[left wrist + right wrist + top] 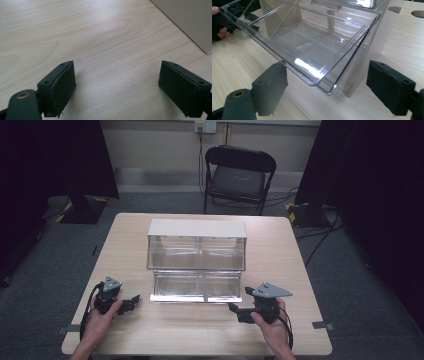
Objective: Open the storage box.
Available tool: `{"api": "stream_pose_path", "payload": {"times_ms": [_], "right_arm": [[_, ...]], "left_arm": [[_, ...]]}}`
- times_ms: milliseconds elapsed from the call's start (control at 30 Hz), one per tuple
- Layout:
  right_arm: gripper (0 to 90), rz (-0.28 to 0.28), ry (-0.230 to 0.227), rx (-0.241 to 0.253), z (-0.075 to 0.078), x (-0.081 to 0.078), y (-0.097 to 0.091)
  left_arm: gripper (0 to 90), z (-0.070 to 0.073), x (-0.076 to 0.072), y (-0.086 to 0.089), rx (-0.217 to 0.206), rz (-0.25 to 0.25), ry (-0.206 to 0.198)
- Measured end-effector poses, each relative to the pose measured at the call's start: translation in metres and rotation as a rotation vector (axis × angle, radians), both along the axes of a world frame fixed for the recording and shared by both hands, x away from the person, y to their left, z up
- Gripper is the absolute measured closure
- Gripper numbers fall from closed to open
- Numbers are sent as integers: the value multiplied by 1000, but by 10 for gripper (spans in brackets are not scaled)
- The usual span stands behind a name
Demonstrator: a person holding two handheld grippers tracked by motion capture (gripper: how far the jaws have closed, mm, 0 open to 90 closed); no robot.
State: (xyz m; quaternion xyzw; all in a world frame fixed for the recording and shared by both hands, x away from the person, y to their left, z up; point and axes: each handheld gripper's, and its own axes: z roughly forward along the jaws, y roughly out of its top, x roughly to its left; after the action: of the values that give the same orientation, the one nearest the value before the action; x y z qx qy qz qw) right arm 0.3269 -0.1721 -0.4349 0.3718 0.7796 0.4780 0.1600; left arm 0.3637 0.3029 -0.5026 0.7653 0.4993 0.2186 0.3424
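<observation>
We hold our left claw [131,303] and right claw [239,311] spread apart, empty, flanking the clear bin [197,262] mid-surface [280,265], its front flap [294,53] dropped open for access.

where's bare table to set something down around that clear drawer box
Bare wood runs left of the clear drawer box to the table edge, right of it likewise, and along the near edge between the left claw and right claw. It is tight just before the open lower drawer.
</observation>
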Motion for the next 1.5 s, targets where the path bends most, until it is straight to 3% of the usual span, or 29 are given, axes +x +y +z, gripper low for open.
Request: {"api": "stream_pose_path", "payload": {"times_ms": [1500], "right_arm": [[137, -5, -23, 10, 16, 8, 5]], "left_arm": [[135, 0, 0, 0, -1, -2, 0]]}}
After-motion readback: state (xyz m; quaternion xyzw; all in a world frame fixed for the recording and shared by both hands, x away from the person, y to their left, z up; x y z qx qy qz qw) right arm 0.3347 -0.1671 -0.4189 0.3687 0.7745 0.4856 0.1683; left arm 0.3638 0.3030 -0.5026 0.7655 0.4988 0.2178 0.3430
